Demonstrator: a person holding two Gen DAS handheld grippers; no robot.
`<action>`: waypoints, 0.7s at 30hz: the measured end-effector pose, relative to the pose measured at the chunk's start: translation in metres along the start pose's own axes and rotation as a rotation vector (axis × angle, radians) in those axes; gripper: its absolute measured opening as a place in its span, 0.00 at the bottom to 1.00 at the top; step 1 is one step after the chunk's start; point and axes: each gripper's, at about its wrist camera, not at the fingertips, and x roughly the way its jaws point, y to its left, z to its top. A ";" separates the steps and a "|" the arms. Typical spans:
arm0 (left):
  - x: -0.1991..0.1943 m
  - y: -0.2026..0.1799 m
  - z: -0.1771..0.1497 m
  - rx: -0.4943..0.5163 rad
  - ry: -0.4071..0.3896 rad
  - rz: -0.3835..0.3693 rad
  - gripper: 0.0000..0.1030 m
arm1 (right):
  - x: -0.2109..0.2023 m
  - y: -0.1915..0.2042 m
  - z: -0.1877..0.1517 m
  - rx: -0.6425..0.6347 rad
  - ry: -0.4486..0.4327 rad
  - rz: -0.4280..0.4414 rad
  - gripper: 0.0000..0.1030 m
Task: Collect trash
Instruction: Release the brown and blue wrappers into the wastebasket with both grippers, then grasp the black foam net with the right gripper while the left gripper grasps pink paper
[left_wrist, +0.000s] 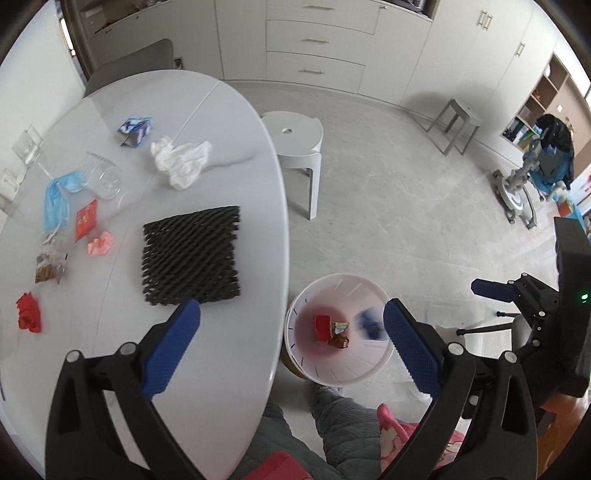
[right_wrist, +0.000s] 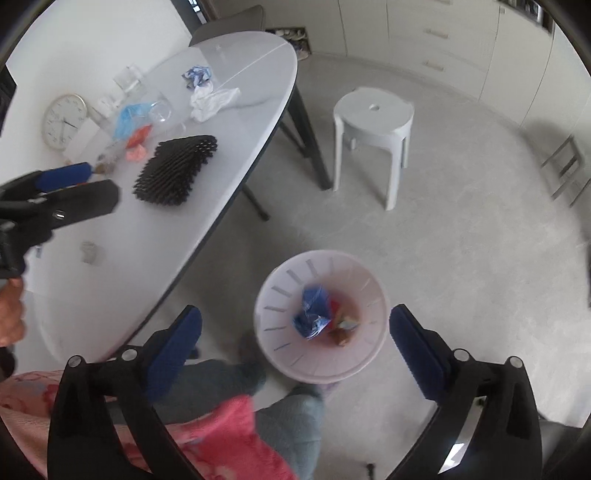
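Blue wrapper (right_wrist: 312, 312) is dropping into the bin (right_wrist: 269, 295) on the floor beside the bench (right_wrist: 229, 147), landing on red and gold scraps. Right gripper (right_wrist: 295, 339) is hovering over the bin, jaws wide open, empty. Left gripper (left_wrist: 291, 336) is straddling the bench edge, jaws also spread, holding nothing. Trash is waiting on the bench: black mesh (left_wrist: 192, 254), white tissue (left_wrist: 181, 158), blue packet (left_wrist: 136, 127), pink wad (left_wrist: 99, 243), red scrap (left_wrist: 28, 312). Next pick: probably the mesh, nearest; pinching one edge, lifting clear before swinging over the bin, minding the glass jar (left_wrist: 103, 177).
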 end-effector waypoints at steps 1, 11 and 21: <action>-0.002 0.002 -0.001 -0.005 -0.001 -0.001 0.92 | 0.003 0.001 0.001 0.003 0.014 -0.010 0.98; -0.009 0.036 -0.007 -0.045 -0.010 0.017 0.92 | 0.012 0.018 0.019 0.050 0.017 0.007 0.98; -0.008 0.070 -0.020 -0.102 -0.005 0.056 0.92 | 0.024 0.043 0.034 -0.010 0.044 0.015 0.98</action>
